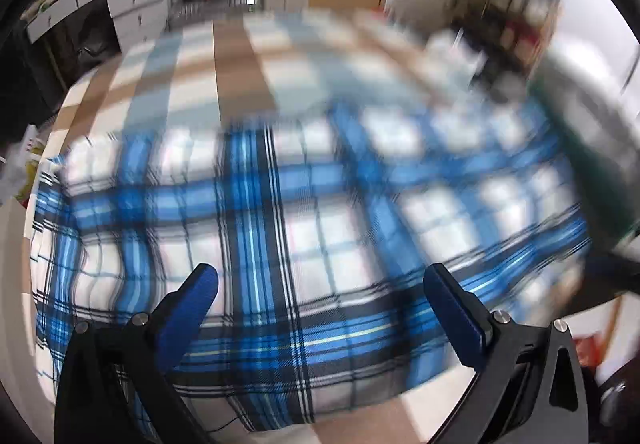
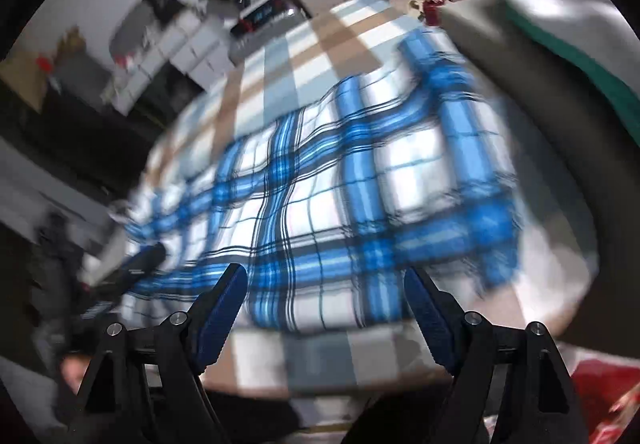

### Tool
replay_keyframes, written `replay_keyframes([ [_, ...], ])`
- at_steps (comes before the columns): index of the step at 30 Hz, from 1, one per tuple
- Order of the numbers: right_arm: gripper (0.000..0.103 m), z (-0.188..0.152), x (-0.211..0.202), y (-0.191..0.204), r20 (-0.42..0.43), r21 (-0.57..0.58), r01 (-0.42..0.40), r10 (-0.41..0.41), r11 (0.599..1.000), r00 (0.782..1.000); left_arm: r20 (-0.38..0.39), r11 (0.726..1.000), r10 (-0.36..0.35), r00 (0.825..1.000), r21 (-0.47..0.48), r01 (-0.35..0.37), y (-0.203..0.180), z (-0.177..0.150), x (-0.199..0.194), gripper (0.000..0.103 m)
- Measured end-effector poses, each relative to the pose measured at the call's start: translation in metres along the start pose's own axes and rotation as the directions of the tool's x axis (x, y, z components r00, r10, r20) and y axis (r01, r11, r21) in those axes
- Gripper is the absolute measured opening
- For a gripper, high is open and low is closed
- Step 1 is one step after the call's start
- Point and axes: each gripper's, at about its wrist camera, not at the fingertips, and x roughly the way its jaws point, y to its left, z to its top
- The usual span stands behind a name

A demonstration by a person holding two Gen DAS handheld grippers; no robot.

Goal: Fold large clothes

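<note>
blue-and-white plaid cloth [image 1: 280, 211] lay spread flat on the checked desk [image 1: 224, 55] just ahead of and beneath both claws, left claw [image 1: 320, 284] and right claw [image 2: 326, 284] spread wide and empty, seemingly poised to take an edge for folding.

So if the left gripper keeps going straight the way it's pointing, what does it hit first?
Most likely the blue plaid garment spread on the checked table cover. The left gripper is open with nothing between its fingers and angles down at the cloth; blur makes the depth uncertain.
</note>
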Motion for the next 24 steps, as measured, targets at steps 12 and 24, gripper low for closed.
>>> replay_keyframes([
  [12,0.083,-0.009,0.043,-0.049,-0.108,0.234,-0.178,0.208,0.956,0.972,-0.087,0.996,0.062,0.994,-0.065,-0.067,0.007,0.012,0.034,0.102],
  [24,0.082,0.016,0.065,-0.022,0.044,0.133,-0.042,0.036,0.99,0.998,-0.094,0.995,0.083,0.992,-0.049,-0.088,-0.004,0.017,0.04,0.102],
])
